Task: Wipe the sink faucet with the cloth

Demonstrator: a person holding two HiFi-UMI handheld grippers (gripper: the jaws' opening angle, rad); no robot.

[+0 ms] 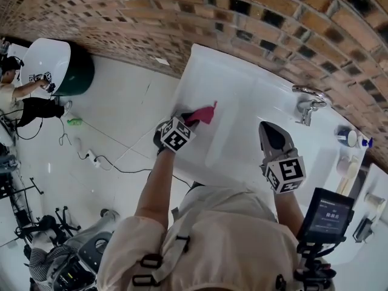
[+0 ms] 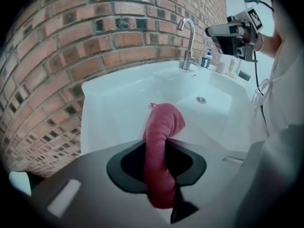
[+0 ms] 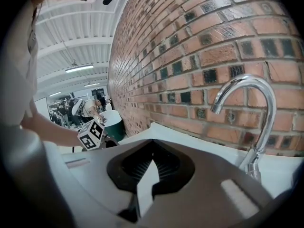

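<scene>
Now, left gripper (image 1: 185,119) fingers grasping pink cloth (image 2: 161,127); right gripper (image 3: 151,146) fingers clenched, empty

The sink basin (image 1: 242,117) lies open toward the faucet (image 1: 308,105), with brick wall (image 1: 242,17) close behind and bottles (image 1: 348,137) beside it.

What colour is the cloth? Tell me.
Pink. The cloth shows best in the left gripper view.

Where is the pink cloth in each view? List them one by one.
Head view: cloth left of centre, at the left gripper's tip.
Left gripper view: cloth at centre, pinched between the jaws.
Right gripper view: not in it.
Shared landmark: the faucet, in all three.
</scene>
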